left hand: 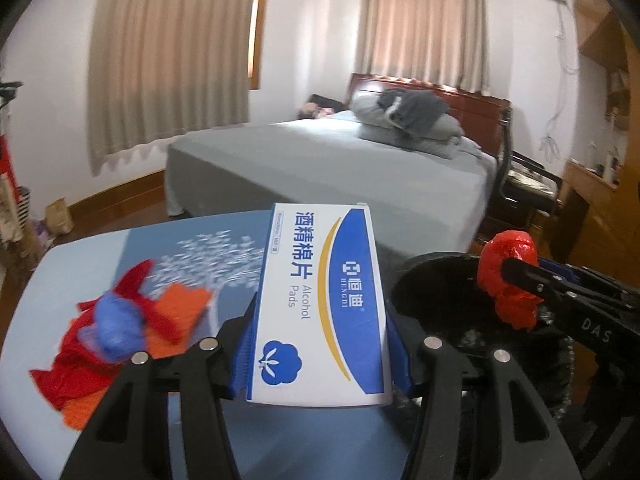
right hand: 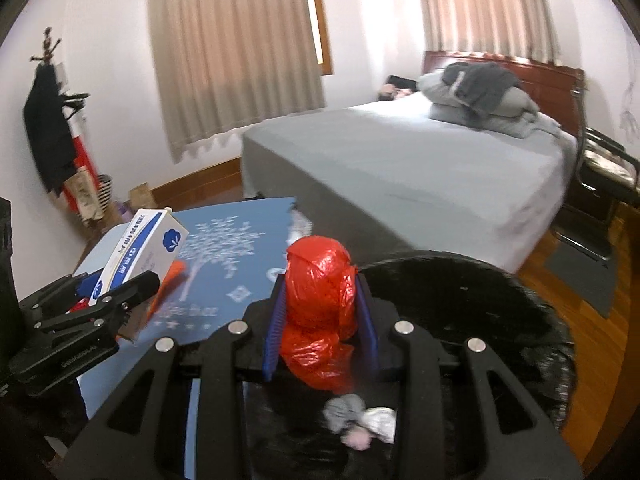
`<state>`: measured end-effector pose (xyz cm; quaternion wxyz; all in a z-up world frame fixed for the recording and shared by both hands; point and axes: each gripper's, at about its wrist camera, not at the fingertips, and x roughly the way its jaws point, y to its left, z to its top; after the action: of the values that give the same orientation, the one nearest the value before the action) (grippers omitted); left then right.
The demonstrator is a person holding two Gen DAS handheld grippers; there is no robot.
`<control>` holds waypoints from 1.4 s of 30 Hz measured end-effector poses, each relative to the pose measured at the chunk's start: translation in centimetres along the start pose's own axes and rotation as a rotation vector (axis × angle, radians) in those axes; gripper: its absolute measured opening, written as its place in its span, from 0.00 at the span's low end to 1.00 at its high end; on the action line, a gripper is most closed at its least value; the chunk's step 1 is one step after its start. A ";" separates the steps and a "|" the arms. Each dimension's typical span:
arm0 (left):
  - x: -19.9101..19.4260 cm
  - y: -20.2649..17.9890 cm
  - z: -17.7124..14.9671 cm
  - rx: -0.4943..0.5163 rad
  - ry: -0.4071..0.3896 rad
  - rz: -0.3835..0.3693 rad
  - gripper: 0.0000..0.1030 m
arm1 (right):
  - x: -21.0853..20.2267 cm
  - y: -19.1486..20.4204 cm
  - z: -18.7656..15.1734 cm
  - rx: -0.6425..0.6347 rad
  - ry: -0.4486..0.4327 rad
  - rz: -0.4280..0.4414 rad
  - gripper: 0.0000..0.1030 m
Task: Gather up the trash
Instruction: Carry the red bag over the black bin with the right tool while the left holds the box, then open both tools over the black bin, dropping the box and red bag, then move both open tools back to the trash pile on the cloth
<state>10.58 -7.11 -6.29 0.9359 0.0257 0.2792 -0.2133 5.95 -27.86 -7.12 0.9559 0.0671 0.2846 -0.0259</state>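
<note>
My left gripper (left hand: 320, 332) is shut on a white and blue alcohol pads box (left hand: 320, 300) and holds it above the blue table (left hand: 80, 264). The box also shows in the right wrist view (right hand: 140, 252). My right gripper (right hand: 322, 312) is shut on a crumpled red plastic bag (right hand: 320, 304) and holds it over the black-lined trash bin (right hand: 500, 320). The bag (left hand: 508, 276) and the bin (left hand: 432, 284) also show in the left wrist view. Red and orange scraps with a blue wad (left hand: 120, 328) lie on the table at the left.
Crumpled grey and white trash (right hand: 360, 420) lies inside the bin. A bed (left hand: 328, 168) with grey sheets stands behind the table. A black chair (right hand: 600, 184) stands right of the bed. Clutter and a striped basket (right hand: 102, 192) sit by the left wall.
</note>
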 end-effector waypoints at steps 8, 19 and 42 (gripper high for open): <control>2.1 -5.2 0.8 0.050 0.007 -0.109 0.53 | -1.3 -5.0 -1.1 0.050 -0.005 -0.090 0.31; 5.2 -10.6 0.5 0.089 0.049 -0.220 0.53 | -1.9 -9.5 -2.4 0.090 -0.003 -0.182 0.34; 1.6 -2.0 -0.5 0.023 0.003 0.019 0.91 | -0.2 -5.6 -1.5 0.091 -0.015 -0.151 0.93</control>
<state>10.66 -9.46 -7.41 0.9370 0.0394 0.2781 -0.2077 4.50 -33.17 -8.86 0.9493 0.0889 0.2804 -0.1112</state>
